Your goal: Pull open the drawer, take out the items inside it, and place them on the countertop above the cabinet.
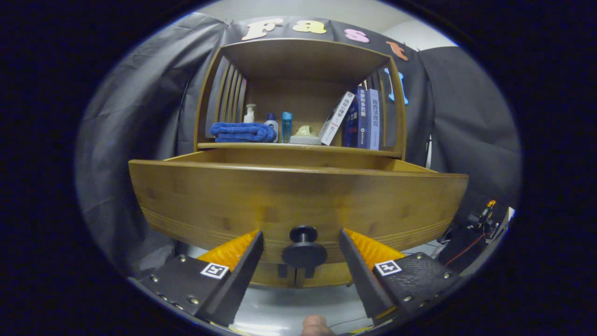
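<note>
We see the gripper (301, 239) spread apart either side of the round black knob (303, 252) of the pulled-out bamboo drawer (298, 200), whose contents stay hidden

Claw (301, 240), screwed plates, square tag markers

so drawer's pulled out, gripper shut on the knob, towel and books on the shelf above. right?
Not quite: the gripper is open. In the gripper view its fingers stand apart on either side of the knob with gaps, not pressing it. The rest holds: drawer pulled out, towel and books on the shelf above.
</note>
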A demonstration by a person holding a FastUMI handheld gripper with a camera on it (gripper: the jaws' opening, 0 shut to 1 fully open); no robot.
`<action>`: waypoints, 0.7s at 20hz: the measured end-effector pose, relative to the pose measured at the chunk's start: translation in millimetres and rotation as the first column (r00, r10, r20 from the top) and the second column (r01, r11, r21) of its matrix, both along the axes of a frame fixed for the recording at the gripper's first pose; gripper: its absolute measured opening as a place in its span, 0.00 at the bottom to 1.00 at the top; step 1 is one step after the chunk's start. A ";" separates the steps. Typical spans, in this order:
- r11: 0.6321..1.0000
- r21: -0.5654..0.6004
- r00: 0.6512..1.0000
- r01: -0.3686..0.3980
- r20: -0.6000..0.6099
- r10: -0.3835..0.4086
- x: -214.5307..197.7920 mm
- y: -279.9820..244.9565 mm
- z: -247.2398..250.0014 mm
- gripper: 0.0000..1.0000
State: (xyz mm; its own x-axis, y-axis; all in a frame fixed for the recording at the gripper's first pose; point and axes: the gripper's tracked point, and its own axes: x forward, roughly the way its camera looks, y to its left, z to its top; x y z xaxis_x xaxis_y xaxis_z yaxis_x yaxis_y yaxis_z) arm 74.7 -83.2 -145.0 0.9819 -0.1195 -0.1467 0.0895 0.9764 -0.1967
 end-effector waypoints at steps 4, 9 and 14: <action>1.000 0.021 1.000 -0.003 0.017 0.002 5.2 2.2 -0.6 0.99; 0.992 0.121 1.000 -0.021 -0.004 0.022 21.2 0.8 -1.9 0.99; 0.995 0.100 1.000 -0.021 -0.002 0.021 42.8 2.6 -1.2 0.99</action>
State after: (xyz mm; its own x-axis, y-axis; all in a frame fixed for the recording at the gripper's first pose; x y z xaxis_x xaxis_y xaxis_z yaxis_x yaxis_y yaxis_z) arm 117.5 -80.6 -146.2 0.9836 -0.0838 -0.1600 0.0685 0.9928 -0.0984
